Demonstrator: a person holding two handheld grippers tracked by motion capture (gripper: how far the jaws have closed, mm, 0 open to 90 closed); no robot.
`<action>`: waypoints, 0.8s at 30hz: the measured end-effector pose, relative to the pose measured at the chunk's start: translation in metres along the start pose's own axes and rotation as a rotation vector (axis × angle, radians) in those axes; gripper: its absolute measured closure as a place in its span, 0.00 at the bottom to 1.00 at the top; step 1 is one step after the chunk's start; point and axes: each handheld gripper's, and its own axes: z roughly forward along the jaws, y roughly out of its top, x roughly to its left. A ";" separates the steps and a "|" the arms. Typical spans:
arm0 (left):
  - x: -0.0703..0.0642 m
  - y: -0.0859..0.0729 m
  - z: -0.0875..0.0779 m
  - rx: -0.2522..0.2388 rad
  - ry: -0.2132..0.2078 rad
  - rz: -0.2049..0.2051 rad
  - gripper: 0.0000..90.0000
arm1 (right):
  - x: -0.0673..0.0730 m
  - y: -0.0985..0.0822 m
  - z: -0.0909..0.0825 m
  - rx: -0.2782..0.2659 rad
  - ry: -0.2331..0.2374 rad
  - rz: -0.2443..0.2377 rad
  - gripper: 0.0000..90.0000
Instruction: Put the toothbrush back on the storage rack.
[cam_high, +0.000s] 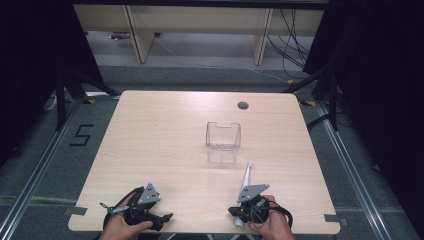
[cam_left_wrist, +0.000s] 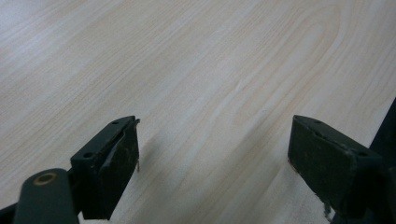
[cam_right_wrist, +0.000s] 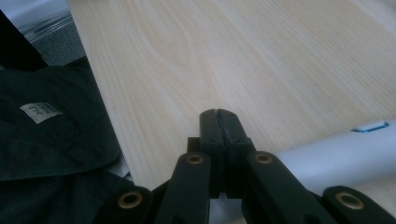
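Observation:
A clear plastic box (cam_high: 223, 141) stands open-topped at the middle of the wooden table (cam_high: 160, 145). A white toothbrush-like stick (cam_high: 247, 175) lies near the front right, its head toward the box. Its thick white handle (cam_right_wrist: 334, 156) lies just right of my right gripper's jaws, not between them. My right gripper (cam_right_wrist: 218, 122) rests low over the table with its jaws pressed together and nothing in them; a hand holds the right gripper (cam_high: 235, 211) at the front edge. My left gripper (cam_left_wrist: 212, 154) stands wide open over bare wood, and the left gripper (cam_high: 162, 218) sits at the front left.
Dark clothing with a small label (cam_right_wrist: 42, 112) hangs past the table's near edge. A round cable hole (cam_high: 243, 105) sits at the back right of the table. Black stands and cables (cam_high: 290, 45) crowd the floor behind, and a "5" mark (cam_high: 81, 135) is taped at left.

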 end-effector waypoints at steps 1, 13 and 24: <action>0.000 0.000 0.000 0.001 0.000 0.001 0.18 | 0.001 -0.001 -0.001 0.007 -0.015 0.024 1.00; 0.000 0.000 0.001 0.005 -0.002 0.000 0.18 | -0.002 -0.014 -0.013 -0.017 -0.005 0.045 1.00; 0.000 0.000 0.001 0.006 -0.003 0.000 0.18 | -0.004 -0.025 -0.023 -0.018 -0.031 0.075 0.99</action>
